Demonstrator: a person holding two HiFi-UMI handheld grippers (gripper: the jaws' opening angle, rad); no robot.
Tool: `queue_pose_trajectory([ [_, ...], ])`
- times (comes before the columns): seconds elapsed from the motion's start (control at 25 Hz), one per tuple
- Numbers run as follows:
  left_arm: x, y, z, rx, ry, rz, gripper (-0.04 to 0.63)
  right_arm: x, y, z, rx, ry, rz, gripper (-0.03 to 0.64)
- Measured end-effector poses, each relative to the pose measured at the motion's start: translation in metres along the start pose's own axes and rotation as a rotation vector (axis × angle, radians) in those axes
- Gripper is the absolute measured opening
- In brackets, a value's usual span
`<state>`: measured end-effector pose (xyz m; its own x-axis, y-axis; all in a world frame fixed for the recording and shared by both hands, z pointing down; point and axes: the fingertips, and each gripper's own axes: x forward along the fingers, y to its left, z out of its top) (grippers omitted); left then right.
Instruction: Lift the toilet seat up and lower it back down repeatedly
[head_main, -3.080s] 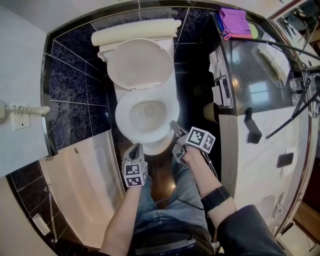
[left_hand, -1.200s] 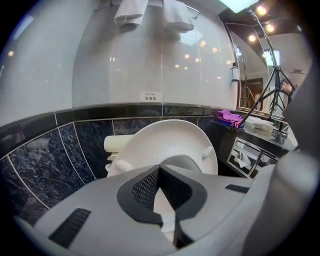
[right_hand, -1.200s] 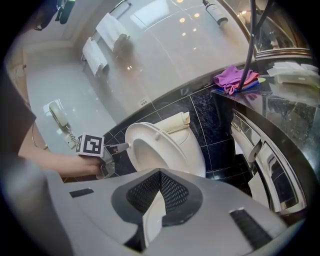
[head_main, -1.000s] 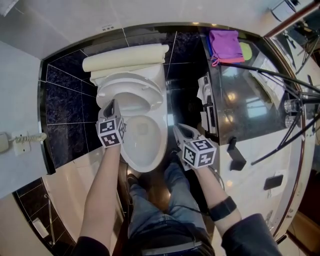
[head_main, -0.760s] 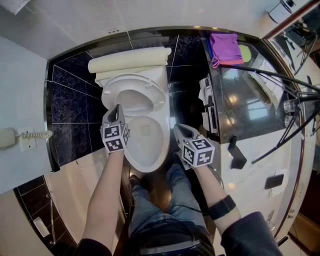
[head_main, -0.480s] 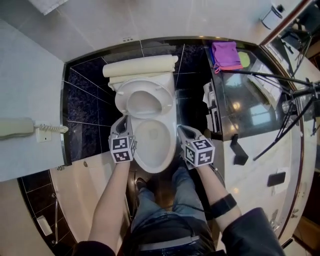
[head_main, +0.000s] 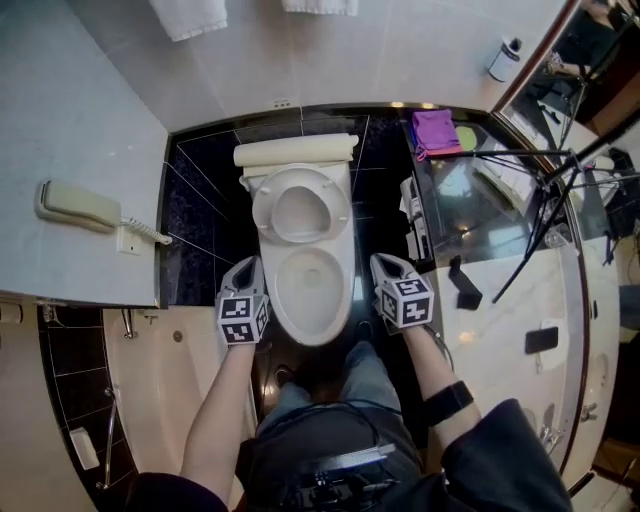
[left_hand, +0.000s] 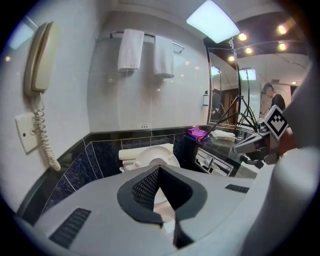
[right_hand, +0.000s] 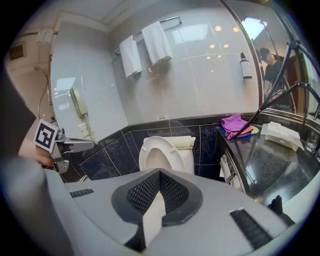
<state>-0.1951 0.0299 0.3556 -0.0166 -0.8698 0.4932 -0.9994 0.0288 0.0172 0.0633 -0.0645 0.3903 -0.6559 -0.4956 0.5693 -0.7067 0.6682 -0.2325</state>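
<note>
The white toilet seat (head_main: 300, 210) stands raised against the tank, above the open bowl (head_main: 310, 295). In the left gripper view the seat (left_hand: 167, 159) shows just past the jaw tips, and in the right gripper view the seat (right_hand: 172, 160) stands upright. My left gripper (head_main: 250, 267) hangs left of the bowl, shut and holding nothing. My right gripper (head_main: 384, 263) is right of the bowl, also shut and empty. Neither touches the toilet. Close up, the left gripper (left_hand: 159, 168) and the right gripper (right_hand: 160, 171) each show jaw tips meeting.
A wall phone (head_main: 75, 205) with a coiled cord hangs at the left. A dark counter (head_main: 470, 215) at the right carries a purple cloth (head_main: 433, 130) and tripod legs (head_main: 540, 190). Towels (left_hand: 132, 50) hang above the toilet. A bathtub edge (head_main: 150, 400) lies at the lower left.
My left gripper has drawn back from the raised seat to beside the bowl's front. Both grippers rose, and the head view pulled up and away. The seat stays up.
</note>
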Motion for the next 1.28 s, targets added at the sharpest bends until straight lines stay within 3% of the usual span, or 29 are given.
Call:
queue_pose_trajectory([
  [0.4, -0.090, 0.026, -0.010, -0.038, -0.031, 0.018, 0.000, -0.055, 0.036, -0.001, -0.014, -0.035, -0.057, 0.015],
  [0.68, -0.123, 0.037, -0.015, -0.074, -0.062, 0.034, 0.000, -0.072, 0.049, -0.006, -0.007, -0.033, -0.078, 0.014],
  [1.28, -0.139, 0.028, -0.012, -0.053, -0.082, 0.029, 0.000, -0.089, 0.049, -0.005, -0.057, -0.041, -0.085, 0.014],
])
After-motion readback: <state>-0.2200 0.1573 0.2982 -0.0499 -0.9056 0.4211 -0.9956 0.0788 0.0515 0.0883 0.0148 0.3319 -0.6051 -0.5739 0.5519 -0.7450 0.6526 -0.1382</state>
